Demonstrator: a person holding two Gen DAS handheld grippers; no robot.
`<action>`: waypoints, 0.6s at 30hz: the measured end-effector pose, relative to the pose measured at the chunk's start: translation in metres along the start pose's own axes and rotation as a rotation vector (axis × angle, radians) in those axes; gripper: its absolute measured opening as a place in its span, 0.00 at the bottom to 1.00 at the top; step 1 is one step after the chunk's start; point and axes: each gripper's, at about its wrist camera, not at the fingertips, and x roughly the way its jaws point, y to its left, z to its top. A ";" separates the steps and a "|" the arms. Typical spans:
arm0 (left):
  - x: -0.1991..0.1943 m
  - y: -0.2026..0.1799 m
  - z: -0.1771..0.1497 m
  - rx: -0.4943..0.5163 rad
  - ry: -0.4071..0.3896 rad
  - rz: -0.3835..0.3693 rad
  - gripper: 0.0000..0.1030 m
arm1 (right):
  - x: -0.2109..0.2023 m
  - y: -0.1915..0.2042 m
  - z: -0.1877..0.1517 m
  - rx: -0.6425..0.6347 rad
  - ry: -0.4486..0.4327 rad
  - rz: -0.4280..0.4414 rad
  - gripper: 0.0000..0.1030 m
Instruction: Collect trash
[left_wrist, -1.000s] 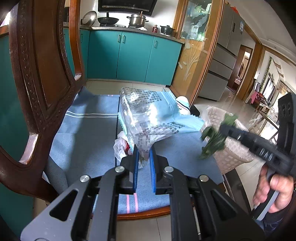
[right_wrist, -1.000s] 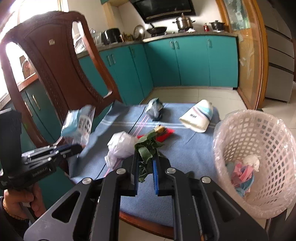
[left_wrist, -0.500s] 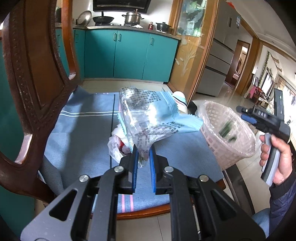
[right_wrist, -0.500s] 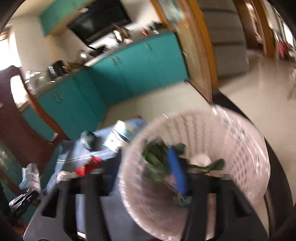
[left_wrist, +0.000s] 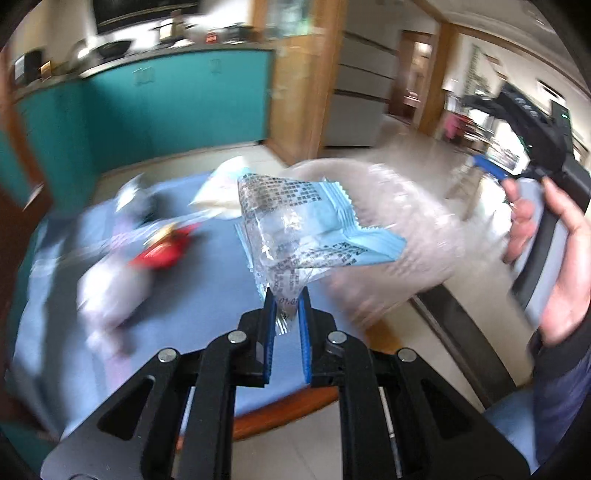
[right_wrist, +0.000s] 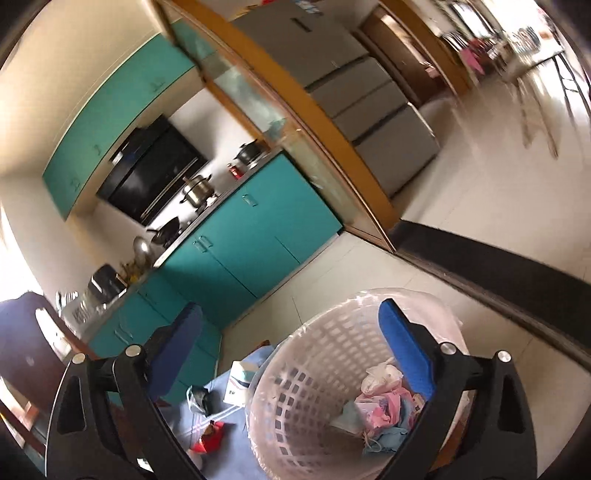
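My left gripper (left_wrist: 287, 300) is shut on a clear and light-blue plastic wrapper (left_wrist: 306, 229), held up above the blue-cushioned chair seat (left_wrist: 221, 280). The white plastic basket (left_wrist: 388, 221) lies blurred behind the wrapper. My right gripper (right_wrist: 291, 336) is open and empty above the basket (right_wrist: 295, 387), which holds pink, white and blue scraps (right_wrist: 380, 410). The right gripper also shows in the left wrist view (left_wrist: 487, 166), raised at the right. A red wrapper (left_wrist: 162, 251) and a white bag (left_wrist: 110, 288) lie on the seat.
A white and blue packet (right_wrist: 240, 376), a grey crumpled wrapper (right_wrist: 199, 397) and the red wrapper (right_wrist: 212, 437) lie on the seat left of the basket. Teal kitchen cabinets (right_wrist: 240, 251) stand behind. The chair's wooden front rim (left_wrist: 288, 410) is below my left gripper.
My right gripper has let the green leaves go into the basket, opened wide and lifted away. My left gripper has swung right towards the basket with the wrapper still in it.
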 end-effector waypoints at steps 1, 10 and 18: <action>0.008 -0.015 0.014 0.019 -0.003 -0.023 0.12 | 0.001 -0.001 0.000 0.001 0.000 -0.006 0.91; 0.051 -0.045 0.054 0.054 0.005 0.063 0.89 | 0.003 0.003 -0.003 -0.013 0.019 0.027 0.91; -0.045 0.076 -0.011 -0.208 -0.118 0.191 0.95 | 0.011 0.062 -0.035 -0.236 0.137 0.100 0.91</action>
